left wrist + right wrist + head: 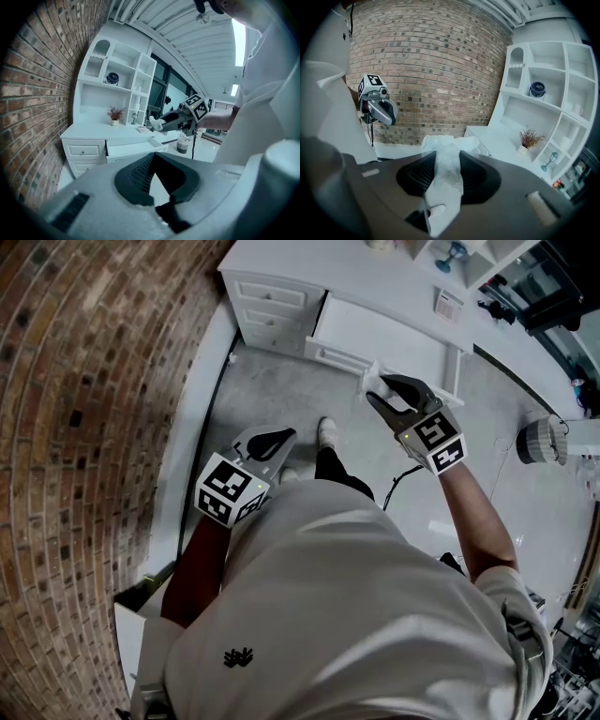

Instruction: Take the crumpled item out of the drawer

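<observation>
A white crumpled item [372,377] is pinched between the jaws of my right gripper [377,390], held in the air just in front of the open white drawer [375,334]. In the right gripper view the crumpled item [447,164] runs down between the two dark pads and spills past the tips of the right gripper [447,152]. My left gripper [286,435] hangs lower, at the person's left side, jaw tips together with nothing in them. The left gripper view shows its own left gripper [152,157], the drawer [129,149] and the crumpled item [156,124] beyond.
The drawer belongs to a white desk [281,268] with a shelf unit [117,70] against a brick wall [84,427]. A small plant [115,114] stands on the desktop. A basket [539,439] sits on the floor to the right. The person's shoe [326,432] is below the drawer.
</observation>
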`<state>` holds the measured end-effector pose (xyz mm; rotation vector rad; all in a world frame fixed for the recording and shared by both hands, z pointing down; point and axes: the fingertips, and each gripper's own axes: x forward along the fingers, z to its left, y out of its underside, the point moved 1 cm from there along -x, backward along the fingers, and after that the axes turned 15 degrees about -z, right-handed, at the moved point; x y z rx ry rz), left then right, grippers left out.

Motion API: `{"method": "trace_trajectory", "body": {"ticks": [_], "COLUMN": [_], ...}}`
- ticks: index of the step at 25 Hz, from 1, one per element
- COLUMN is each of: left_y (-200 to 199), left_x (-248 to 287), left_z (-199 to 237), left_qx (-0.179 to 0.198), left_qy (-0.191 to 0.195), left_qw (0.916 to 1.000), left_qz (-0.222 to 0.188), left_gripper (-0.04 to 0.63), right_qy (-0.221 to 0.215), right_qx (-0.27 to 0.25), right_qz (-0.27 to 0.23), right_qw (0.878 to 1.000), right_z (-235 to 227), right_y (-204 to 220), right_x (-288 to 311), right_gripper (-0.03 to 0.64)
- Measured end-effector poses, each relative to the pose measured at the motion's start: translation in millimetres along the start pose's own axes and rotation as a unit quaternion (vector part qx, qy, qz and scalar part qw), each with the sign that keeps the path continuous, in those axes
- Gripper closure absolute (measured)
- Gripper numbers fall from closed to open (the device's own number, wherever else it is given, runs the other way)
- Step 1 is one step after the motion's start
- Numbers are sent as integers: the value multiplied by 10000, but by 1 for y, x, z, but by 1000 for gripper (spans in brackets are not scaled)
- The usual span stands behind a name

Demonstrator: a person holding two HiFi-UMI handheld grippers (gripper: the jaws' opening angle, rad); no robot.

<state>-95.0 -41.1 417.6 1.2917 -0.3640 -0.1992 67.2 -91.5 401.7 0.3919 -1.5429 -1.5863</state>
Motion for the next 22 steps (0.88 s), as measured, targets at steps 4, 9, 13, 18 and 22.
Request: {"method": "trace_trajectory", "body": {"ticks": [4,9,13,18,22], "left_y": [1,-1,-2,-2,-2], "left_x": [2,5,5,6,9], "left_z": [-4,-4,-3,-1,1], "left_qx": [12,44,40,29,50], "left_qy": [48,63,48,39,20], "left_qw": [10000,10000,10000,10000,10000], "left_qz": [24,11,19,22,5], "left_gripper": [589,589,589,589,588], "right_qy": [4,8,-53,-43,-67], "right_qx": [-1,3,20,8,12], "right_qz": [-15,-22,43,-53,-45], "right_qw": [10000,10000,10000,10000,10000], "right_z": [0,-2,0,-2,-5], "right_y": [-1,-2,1,-4,-3], "right_x": [-3,-5,-6,-2,-2], "right_gripper": [463,463,463,463,463]}}
